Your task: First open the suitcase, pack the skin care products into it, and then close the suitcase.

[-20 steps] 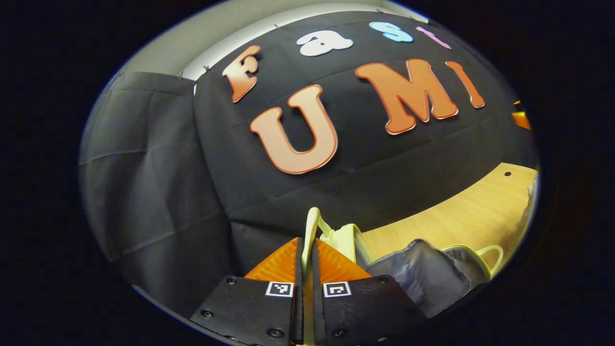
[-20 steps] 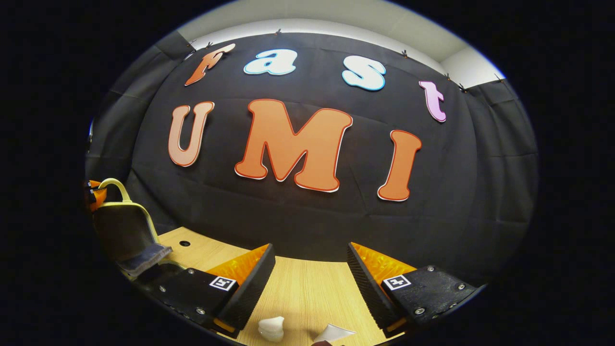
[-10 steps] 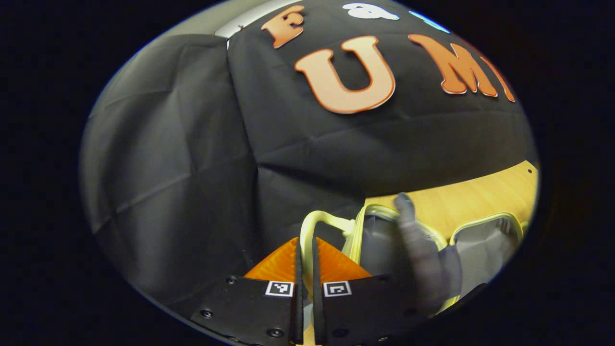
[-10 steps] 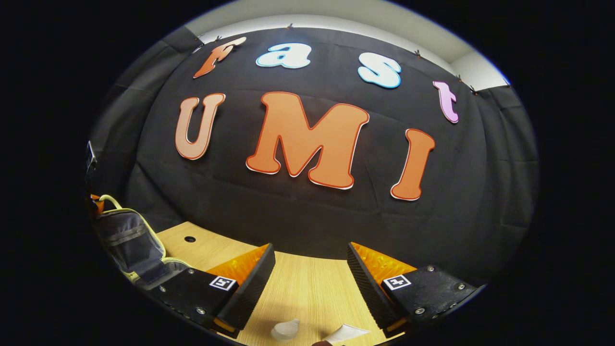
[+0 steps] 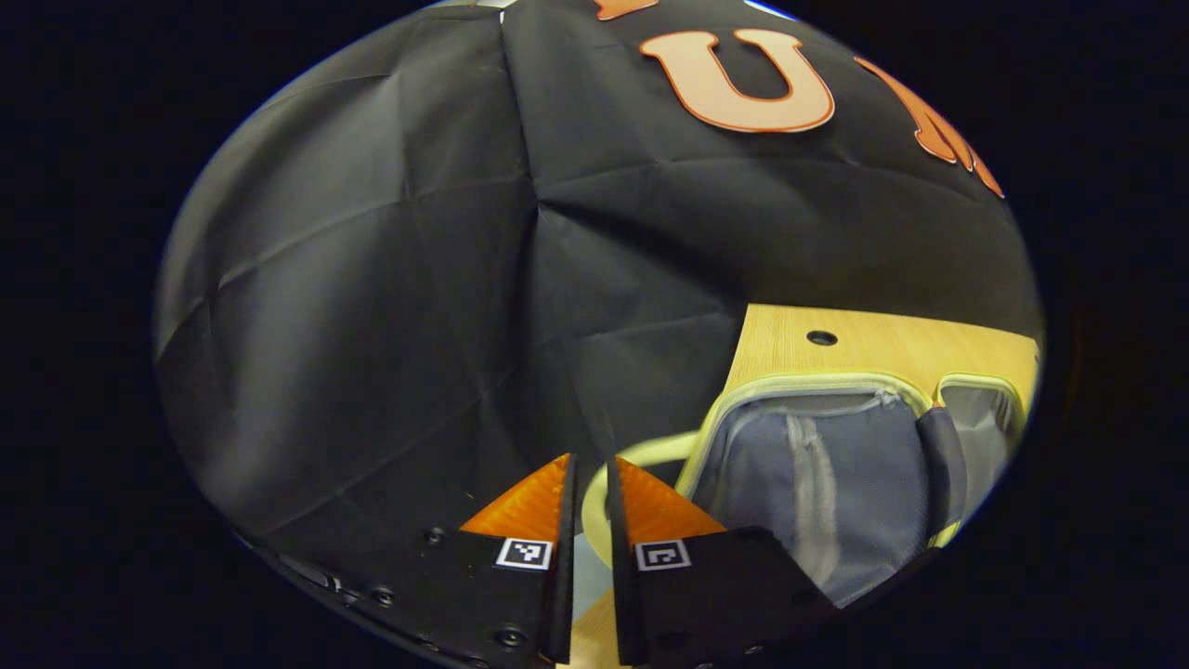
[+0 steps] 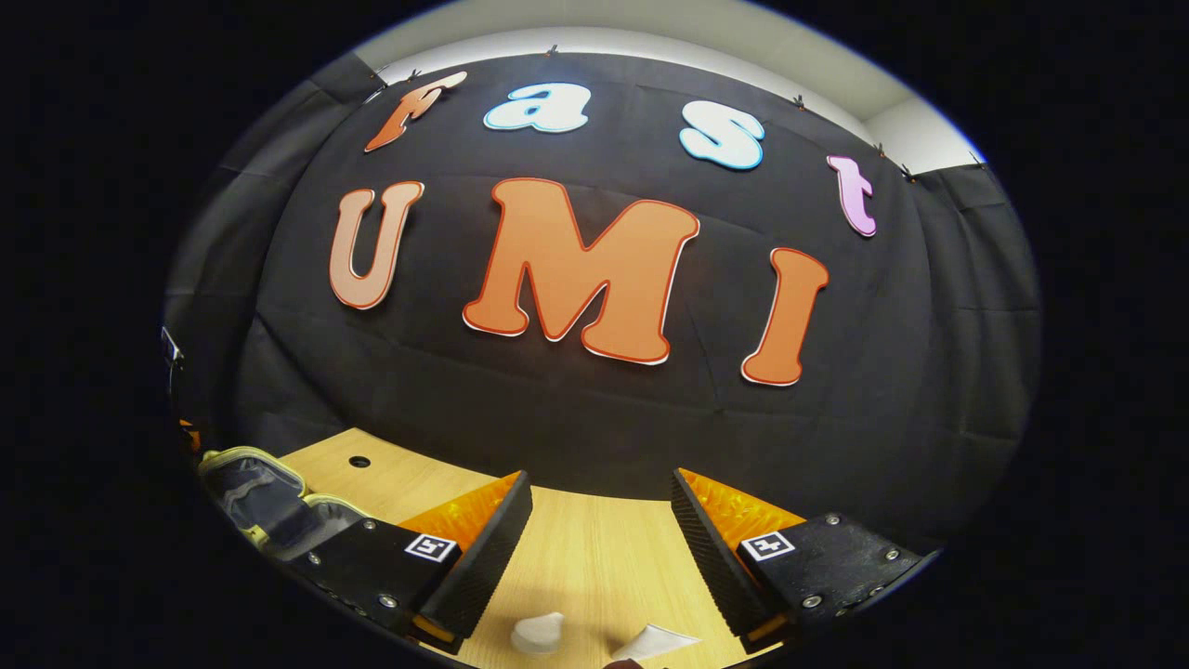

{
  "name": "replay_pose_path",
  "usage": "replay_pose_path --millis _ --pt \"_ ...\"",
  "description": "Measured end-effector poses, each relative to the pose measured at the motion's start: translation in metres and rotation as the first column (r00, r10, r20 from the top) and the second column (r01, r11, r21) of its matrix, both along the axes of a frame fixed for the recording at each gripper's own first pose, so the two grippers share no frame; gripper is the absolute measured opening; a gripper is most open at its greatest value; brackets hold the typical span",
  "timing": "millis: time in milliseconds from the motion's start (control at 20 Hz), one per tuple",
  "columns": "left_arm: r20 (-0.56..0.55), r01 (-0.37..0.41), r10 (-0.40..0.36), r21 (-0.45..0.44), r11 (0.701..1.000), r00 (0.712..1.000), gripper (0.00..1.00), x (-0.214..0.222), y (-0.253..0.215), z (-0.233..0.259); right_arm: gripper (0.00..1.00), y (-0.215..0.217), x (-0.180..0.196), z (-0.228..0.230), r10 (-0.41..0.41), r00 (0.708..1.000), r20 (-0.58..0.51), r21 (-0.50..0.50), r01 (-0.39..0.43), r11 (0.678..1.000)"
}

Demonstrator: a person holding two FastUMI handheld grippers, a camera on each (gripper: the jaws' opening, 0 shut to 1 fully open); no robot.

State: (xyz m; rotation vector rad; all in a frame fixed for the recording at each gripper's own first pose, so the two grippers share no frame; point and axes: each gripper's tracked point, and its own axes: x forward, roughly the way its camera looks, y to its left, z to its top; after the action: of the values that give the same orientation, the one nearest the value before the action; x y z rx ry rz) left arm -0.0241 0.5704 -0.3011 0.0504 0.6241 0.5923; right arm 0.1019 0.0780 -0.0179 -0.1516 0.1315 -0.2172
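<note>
The suitcase (image 5: 808,483) lies open on the wooden table (image 5: 882,348), showing grey lining and pale yellow trim; its second half (image 5: 980,427) is to the right. Its yellow handle (image 5: 641,452) loops between the fingers of my left gripper (image 5: 592,483), which stand slightly apart with a gap beside the handle. The open suitcase (image 6: 251,492) also shows at the far left of the right gripper view. My right gripper (image 6: 601,506) hovers open above the table with nothing in it. Below it lie a small white bottle (image 6: 537,632) and a white tube (image 6: 655,641).
Black cloth walls close off the table's back and left sides. A small round hole (image 5: 822,337) sits in the tabletop behind the suitcase. Bare wood (image 6: 594,557) stretches between the suitcase and the two white products.
The suitcase lid swung down from upright to lie flat open. My left gripper went down with the handle and its fingers parted a little. The right gripper barely moved.
</note>
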Motion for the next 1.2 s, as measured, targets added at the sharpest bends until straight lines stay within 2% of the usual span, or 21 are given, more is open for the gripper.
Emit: replay_pose_path --millis 50,150,250,350,500,550,600,750,1050,1200 --pt "0.006 0.005 -0.005 -0.001 1.000 1.000 0.21 -0.002 -0.008 0.010 0.95 -0.005 -0.004 0.000 -0.009 1.000 0.000 -0.003 0.009 1.000" --pt "0.038 0.041 -0.041 -0.015 0.999 0.998 0.41 0.010 -0.034 0.023 0.95 -0.014 -0.015 -0.003 -0.024 1.000 -0.002 -0.001 0.024 1.000" --pt "0.091 0.096 -0.094 -0.019 0.995 0.991 0.66 0.018 -0.074 0.044 0.95 -0.024 -0.026 -0.004 -0.036 0.999 -0.001 0.002 0.036 0.999" --pt "0.155 0.168 -0.164 -0.013 0.986 0.974 0.82 0.027 -0.124 0.074 0.95 -0.032 -0.037 -0.011 -0.037 0.999 -0.013 0.002 0.037 0.999" --pt "0.237 0.294 -0.284 -0.006 0.956 0.929 0.89 0.040 -0.203 0.111 0.96 -0.048 -0.050 -0.022 -0.033 0.999 -0.028 0.001 0.033 0.999" --pt "0.249 0.336 -0.328 0.008 0.942 0.911 0.99 0.041 -0.232 0.119 0.96 -0.052 -0.053 -0.026 -0.023 0.999 -0.029 0.010 0.023 1.000" --pt "0.257 0.374 -0.366 0.020 0.927 0.894 0.96 0.045 -0.260 0.125 0.96 -0.057 -0.057 -0.030 -0.014 0.999 -0.029 0.023 0.015 1.000" --pt "0.271 0.460 -0.455 0.047 0.887 0.849 0.99 0.054 -0.328 0.143 0.96 -0.068 -0.062 -0.042 0.030 0.999 -0.036 0.062 -0.028 0.998" --pt "0.309 0.528 -0.510 0.028 0.849 0.803 0.99 0.063 -0.445 0.155 0.96 -0.087 -0.075 -0.069 0.121 0.991 -0.061 0.081 -0.116 0.990" --pt "0.307 0.586 -0.560 0.007 0.810 0.770 0.99 0.062 -0.504 0.143 0.96 -0.091 -0.083 -0.091 0.157 0.984 -0.088 0.100 -0.148 0.984"
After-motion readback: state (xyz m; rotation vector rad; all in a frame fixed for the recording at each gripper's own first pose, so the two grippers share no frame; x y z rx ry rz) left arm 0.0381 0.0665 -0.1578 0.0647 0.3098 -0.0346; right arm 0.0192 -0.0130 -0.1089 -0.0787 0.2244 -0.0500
